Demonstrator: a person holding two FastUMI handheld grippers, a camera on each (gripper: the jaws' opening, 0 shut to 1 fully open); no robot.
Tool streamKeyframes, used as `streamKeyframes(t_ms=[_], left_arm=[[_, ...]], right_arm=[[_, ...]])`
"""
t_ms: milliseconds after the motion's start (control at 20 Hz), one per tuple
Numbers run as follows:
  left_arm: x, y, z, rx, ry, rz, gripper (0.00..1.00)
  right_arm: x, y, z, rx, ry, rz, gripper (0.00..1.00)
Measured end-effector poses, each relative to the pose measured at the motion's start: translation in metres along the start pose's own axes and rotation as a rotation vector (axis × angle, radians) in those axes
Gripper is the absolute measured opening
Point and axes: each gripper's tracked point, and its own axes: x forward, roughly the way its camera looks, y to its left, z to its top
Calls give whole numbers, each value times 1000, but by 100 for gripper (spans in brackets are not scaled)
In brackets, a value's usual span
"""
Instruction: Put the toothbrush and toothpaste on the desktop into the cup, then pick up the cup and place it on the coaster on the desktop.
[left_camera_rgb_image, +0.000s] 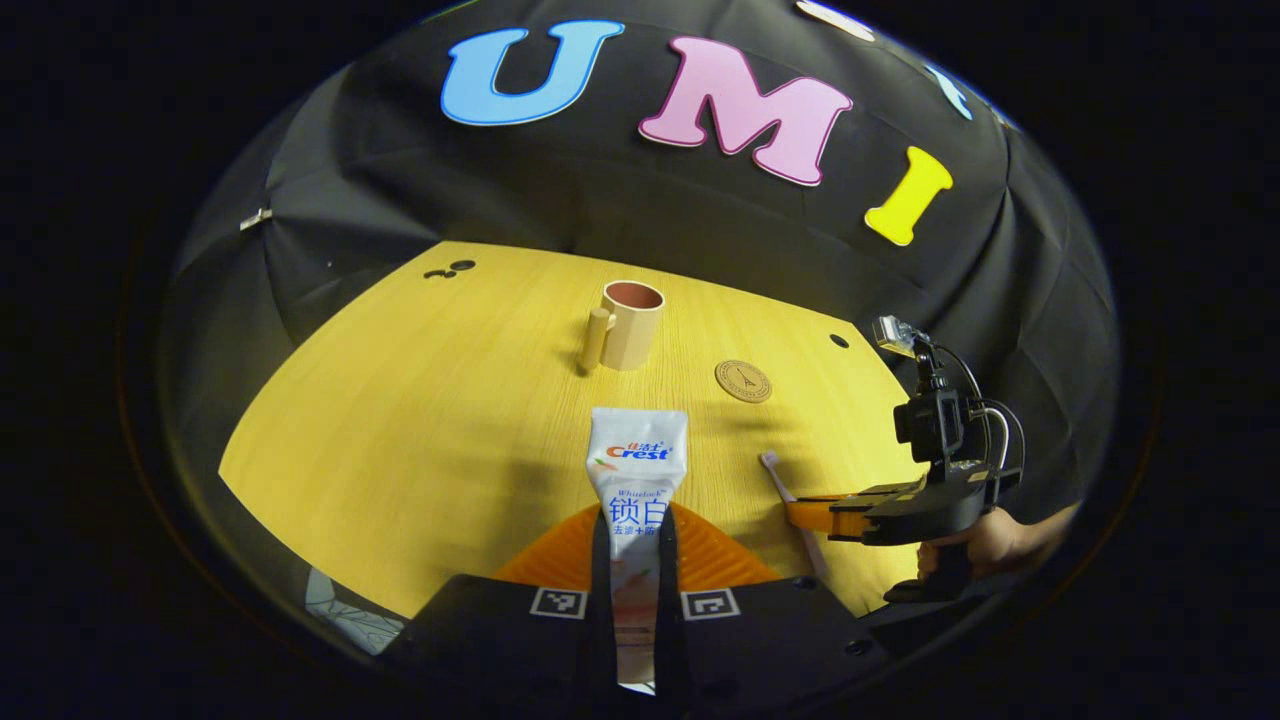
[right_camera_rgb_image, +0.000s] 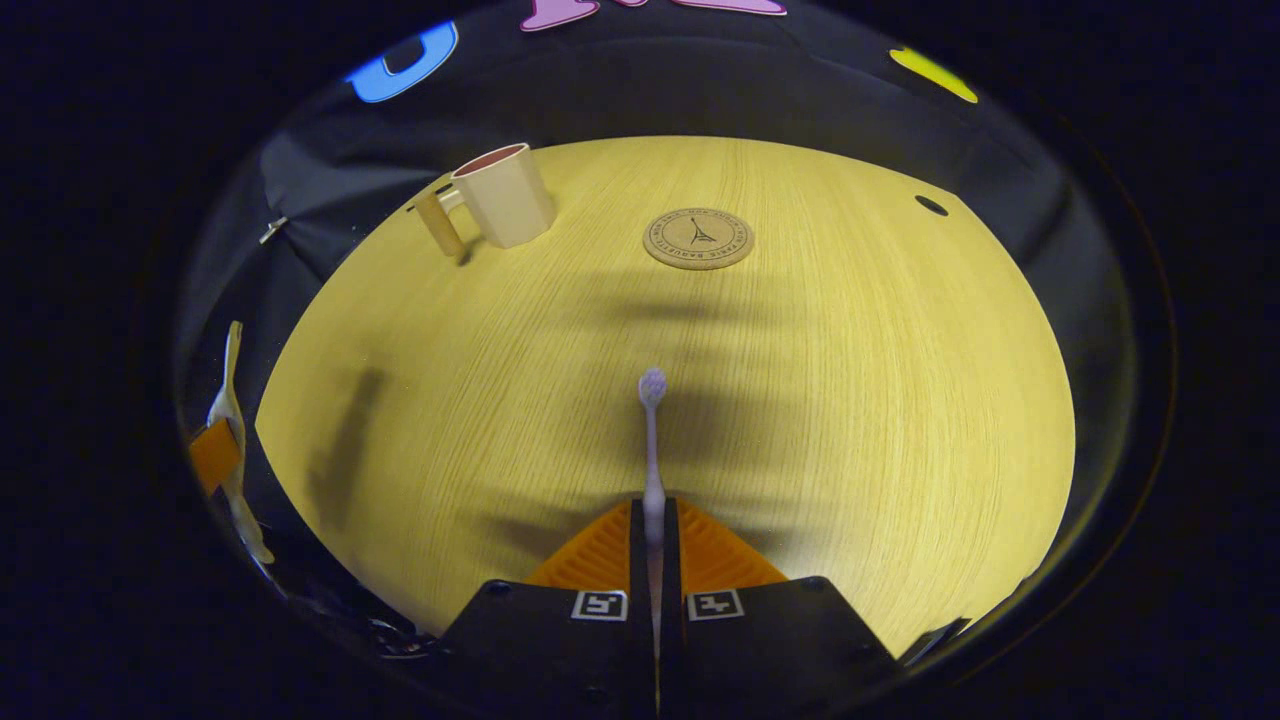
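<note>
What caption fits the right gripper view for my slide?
Right gripper shut on the toothbrush, with cup and coaster ahead.

My left gripper (left_camera_rgb_image: 636, 545) pinched the toothpaste tube (left_camera_rgb_image: 636, 470); its lower stretch sat hidden between my fingers, and the cap end couldn't be made out. My right gripper (right_camera_rgb_image: 655, 535) covered the toothbrush (right_camera_rgb_image: 652, 440) handle from the mid-shaft back. Bristles were too small to resolve. The cup (left_camera_rgb_image: 632, 322) interior was mostly out of sight in both views. The coaster (right_camera_rgb_image: 698, 238) print was too fine to read. The hand (left_camera_rgb_image: 985, 545) on the right gripper was cut off at the edge.
</note>
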Motion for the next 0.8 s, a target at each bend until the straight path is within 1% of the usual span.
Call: streamKeyframes(t_ms=[100, 150, 200, 300, 350, 400, 450, 500, 550, 600, 800], left_arm=[[1, 2, 1, -5, -3, -3, 20], [2, 1, 4, -4, -9, -6, 24], [3, 0, 7, -2, -16, -10, 20], [4, 2, 15, -2, -30, -10, 20], [3, 2, 20, -4, -41, -14, 24], [5, 2, 27, -6, -56, -17, 20], [6, 3, 35, -6, -72, -16, 20], [8, 5, 43, -5, -91, -15, 24], [10, 5, 54, -1, -114, -16, 24], [12, 5, 66, 2, -137, -18, 20], [22, 0, 122, -16, -235, -49, 20]], right_arm=[[0, 1, 0, -8, 8, 17, 5], [-1, 0, 0, -3, 9, 20, 6], [-3, -1, -1, 6, 15, 22, 6], [-9, -3, 4, 23, -3, 28, 5], [-13, -3, 7, 33, -15, 37, 5], [-18, -4, 12, 38, -27, 44, 5], [-22, -6, 15, 39, -33, 50, 5], [-27, -7, 19, 43, -45, 58, 5], [-35, -8, 23, 51, -59, 65, 5], [-40, -10, 27, 58, -70, 71, 5], [-57, -14, 42, 106, -101, 91, 5]])
